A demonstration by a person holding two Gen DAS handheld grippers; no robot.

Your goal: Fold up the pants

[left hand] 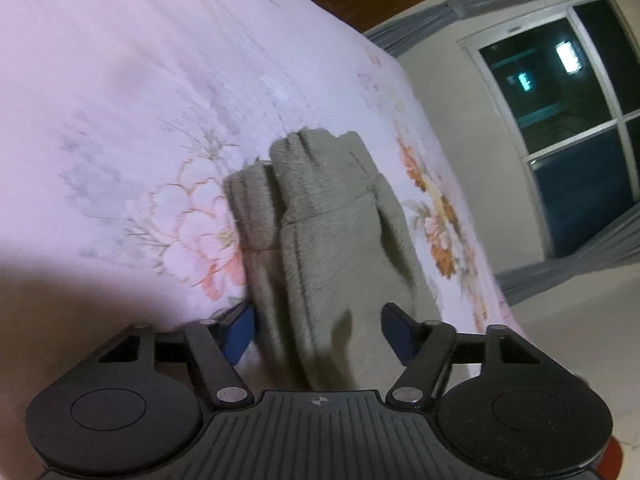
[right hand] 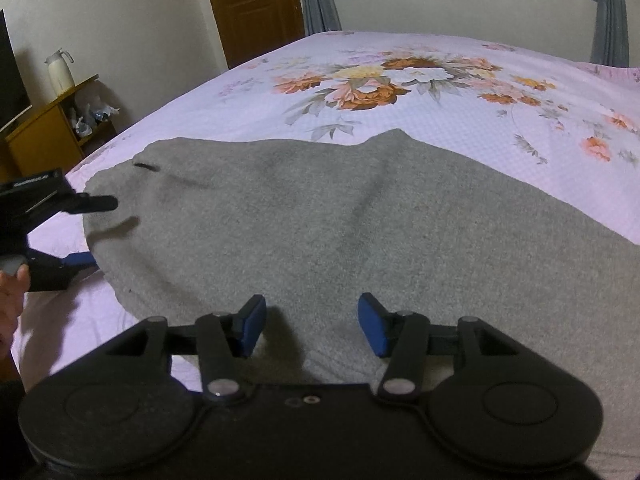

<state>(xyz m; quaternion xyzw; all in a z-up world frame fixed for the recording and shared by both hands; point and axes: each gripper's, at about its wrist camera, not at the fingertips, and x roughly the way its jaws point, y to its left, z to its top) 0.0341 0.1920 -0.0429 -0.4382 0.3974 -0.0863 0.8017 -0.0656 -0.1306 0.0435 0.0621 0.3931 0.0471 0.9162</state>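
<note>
Grey fleece pants (right hand: pixel 340 224) lie on a pink floral bed sheet (right hand: pixel 440 80). In the left wrist view the pants (left hand: pixel 328 240) run away from me, with the folded legs and cuffs at the far end. My left gripper (left hand: pixel 318 330) is open, its blue pads on either side of the near end of the pants; it also shows at the left edge of the right wrist view (right hand: pixel 90 230), open at the pants' left end. My right gripper (right hand: pixel 312 326) is open and empty, just above the near part of the pants.
The bed's edge drops off at the right of the left wrist view, with a window (left hand: pixel 560 120) and grey curtains beyond. A yellow side cabinet (right hand: pixel 48 128) with a white kettle (right hand: pixel 60 68) stands left of the bed, and a wooden door (right hand: pixel 256 4) behind.
</note>
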